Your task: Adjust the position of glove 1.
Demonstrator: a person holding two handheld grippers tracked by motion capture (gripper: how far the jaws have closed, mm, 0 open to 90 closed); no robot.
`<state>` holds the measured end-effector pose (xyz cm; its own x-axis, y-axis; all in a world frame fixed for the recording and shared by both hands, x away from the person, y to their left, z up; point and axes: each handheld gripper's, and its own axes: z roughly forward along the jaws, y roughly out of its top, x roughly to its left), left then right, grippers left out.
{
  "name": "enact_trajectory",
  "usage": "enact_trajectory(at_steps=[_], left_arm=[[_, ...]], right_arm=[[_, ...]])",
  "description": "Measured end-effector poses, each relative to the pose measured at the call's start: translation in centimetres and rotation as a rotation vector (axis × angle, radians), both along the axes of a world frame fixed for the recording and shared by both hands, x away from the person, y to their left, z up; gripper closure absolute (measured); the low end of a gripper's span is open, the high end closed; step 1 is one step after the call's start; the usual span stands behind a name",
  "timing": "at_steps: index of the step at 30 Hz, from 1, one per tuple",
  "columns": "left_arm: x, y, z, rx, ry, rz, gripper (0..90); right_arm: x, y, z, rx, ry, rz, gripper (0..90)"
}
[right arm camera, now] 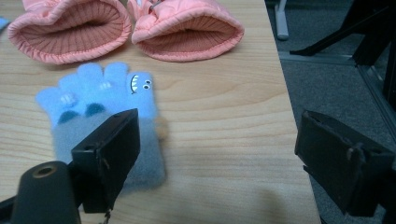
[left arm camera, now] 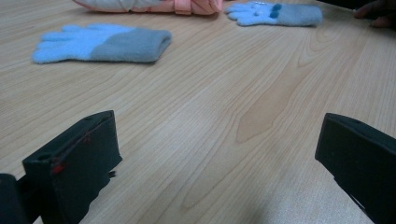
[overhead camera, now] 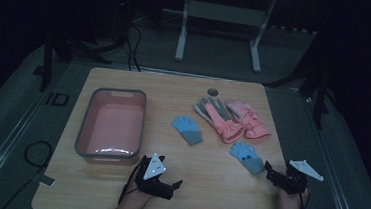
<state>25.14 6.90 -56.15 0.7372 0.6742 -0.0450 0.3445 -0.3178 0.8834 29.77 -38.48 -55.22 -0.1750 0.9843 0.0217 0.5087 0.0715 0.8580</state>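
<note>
Item: blue glove (overhead camera: 247,157), near right part of the counter (overhead camera: 217,187), just ahead of the right gripper (overhead camera: 279,176). Lies flat, fingers pointing away from the person, grey cuff toward the gripper; a small printed face shows on it in the right gripper view (right arm camera: 100,100). Not held.

Right gripper: jaws wide apart, nothing between them. In its own view the left jaw overlaps the cuff; whether it touches cannot be told, and the right jaw stands near the counter's right edge.

Left gripper (overhead camera: 167,186): near front edge, left of centre, jaws wide, resting over bare wood (left arm camera: 224,130). Idle.

Step in hand, as judged: taking up the blue glove, probably for the tub (overhead camera: 111,124). Handling notes: shift the gripper toward the glove so both jaws straddle the cuff, come down until the lower edges meet the wood, then pinch the thick knit edge. Soft fabric will bunch and sag, so lift it clear before carrying.

Other stock:
- second blue glove (overhead camera: 188,129), centre of counter, between tub and pink pair.
- pink gloves (overhead camera: 235,119), two, side by side toward the far right, open cuffs facing the person (right arm camera: 187,32).
- tub, pink with grey rim, left half, empty.
- round hole cover (overhead camera: 213,91), far edge.

Obstacles: the pink cuffs lie just beyond the blue glove; a forward overshoot would nudge them. The path to the tub crosses the second blue glove and the left gripper.
</note>
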Motion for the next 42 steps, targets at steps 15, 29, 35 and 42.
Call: enact_trajectory(at_steps=[15,29,35,42], left_arm=[[0.0,0.0,0.0,0.000,0.000,-0.007,0.0],[0.1,0.0,0.0,-0.006,0.007,-0.010,0.0],[0.1,-0.1,0.0,-0.006,0.009,-0.010,0.0],[0.1,-0.1,0.0,0.001,0.008,-0.011,0.0]], right_arm=[[0.6,0.8,1.0,-0.029,0.064,0.026,12.7],[2.2,2.2,5.8,-0.021,0.080,0.102,14.8],[2.7,3.5,8.0,-0.008,0.041,0.140,12.3],[3.7,5.4,9.8,0.004,0.049,0.212,11.1]])
